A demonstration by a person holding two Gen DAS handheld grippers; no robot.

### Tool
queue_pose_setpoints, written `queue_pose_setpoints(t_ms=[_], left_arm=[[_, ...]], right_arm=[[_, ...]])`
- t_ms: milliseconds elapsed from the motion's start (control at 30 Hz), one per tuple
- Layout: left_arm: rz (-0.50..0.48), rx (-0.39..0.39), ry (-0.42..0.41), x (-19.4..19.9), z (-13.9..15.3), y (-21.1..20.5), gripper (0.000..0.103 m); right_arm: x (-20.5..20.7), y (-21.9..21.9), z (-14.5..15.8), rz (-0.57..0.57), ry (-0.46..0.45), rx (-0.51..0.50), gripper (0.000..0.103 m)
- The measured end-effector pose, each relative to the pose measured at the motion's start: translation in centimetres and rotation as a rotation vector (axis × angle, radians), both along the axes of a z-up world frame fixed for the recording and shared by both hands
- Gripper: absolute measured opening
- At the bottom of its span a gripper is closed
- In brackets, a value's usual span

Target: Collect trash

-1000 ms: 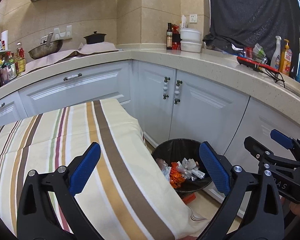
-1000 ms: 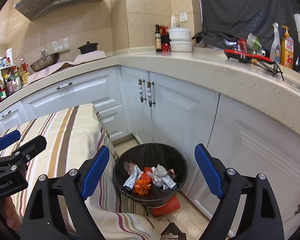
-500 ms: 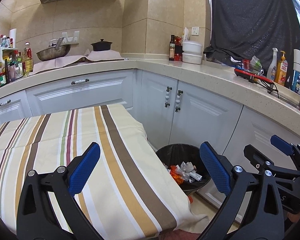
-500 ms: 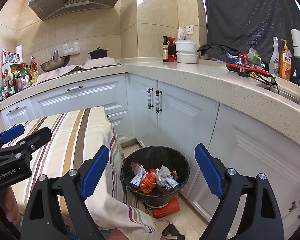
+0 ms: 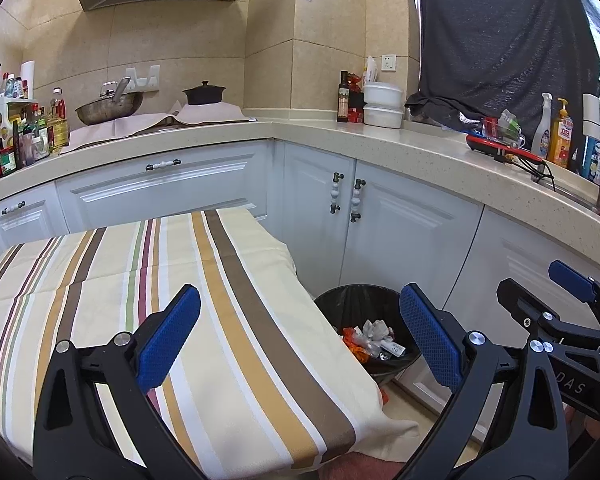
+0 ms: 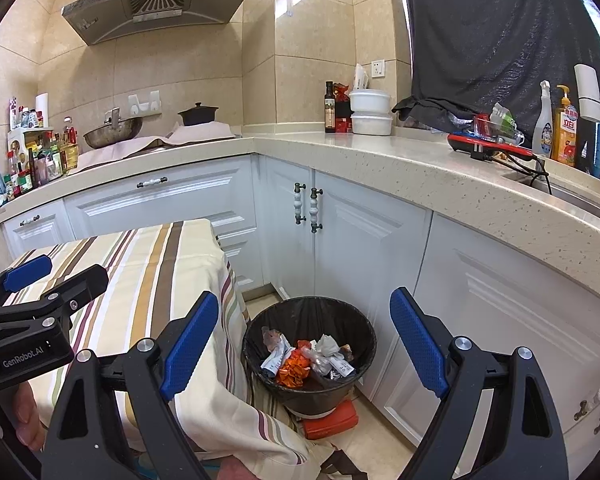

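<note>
The left gripper (image 5: 300, 344) stood wide open with nothing between its 2 blue pads (image 5: 168, 336), filling the bottom of the left wrist view above a striped tablecloth (image 5: 112, 280). The right gripper (image 6: 304, 340) was spread just as wide and held nothing; its blue pads (image 6: 190, 340) framed the black trash bin (image 6: 312, 312) at lower centre of the right wrist view.

The bin sat on the floor at the foot of the white cabinets (image 6: 360, 248), just beside the hanging edge of the tablecloth (image 6: 148, 264). Inside it lay the trash (image 6: 308, 360): crumpled orange wrapping, white paper and clear plastic, heaped at the bottom of the black liner. An orange-red object (image 6: 332, 420) showed under the bin's front edge, though what it was could not be told.

In the left wrist view the same bin (image 5: 360, 304) appeared at lower right, partly behind the table corner, with the trash (image 5: 372, 338) visible inside. The right gripper (image 5: 560, 320) showed at the right edge of that view, and the left gripper (image 6: 40, 292) at the left edge of the right wrist view.

Along the beige countertop (image 6: 380, 152) in the upper half stood a dark bottle (image 6: 330, 108), 2 stacked white containers (image 6: 370, 112) and a wok (image 6: 114, 132).
</note>
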State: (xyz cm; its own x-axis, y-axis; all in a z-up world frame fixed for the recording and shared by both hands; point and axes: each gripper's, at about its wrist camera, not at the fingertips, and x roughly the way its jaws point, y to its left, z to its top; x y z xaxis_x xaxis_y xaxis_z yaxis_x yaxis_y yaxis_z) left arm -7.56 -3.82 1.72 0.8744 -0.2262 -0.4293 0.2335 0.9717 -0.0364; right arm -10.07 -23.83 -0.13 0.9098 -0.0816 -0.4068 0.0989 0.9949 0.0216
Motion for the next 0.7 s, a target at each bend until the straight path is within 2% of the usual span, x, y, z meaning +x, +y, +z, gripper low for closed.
queue_pose_setpoints(t_ms=[700], left_arm=[[-0.002, -0.002, 0.009, -0.44, -0.01, -0.43, 0.097]], right_arm=[[-0.63, -0.27, 0.32, -0.003, -0.013, -0.001, 0.085]])
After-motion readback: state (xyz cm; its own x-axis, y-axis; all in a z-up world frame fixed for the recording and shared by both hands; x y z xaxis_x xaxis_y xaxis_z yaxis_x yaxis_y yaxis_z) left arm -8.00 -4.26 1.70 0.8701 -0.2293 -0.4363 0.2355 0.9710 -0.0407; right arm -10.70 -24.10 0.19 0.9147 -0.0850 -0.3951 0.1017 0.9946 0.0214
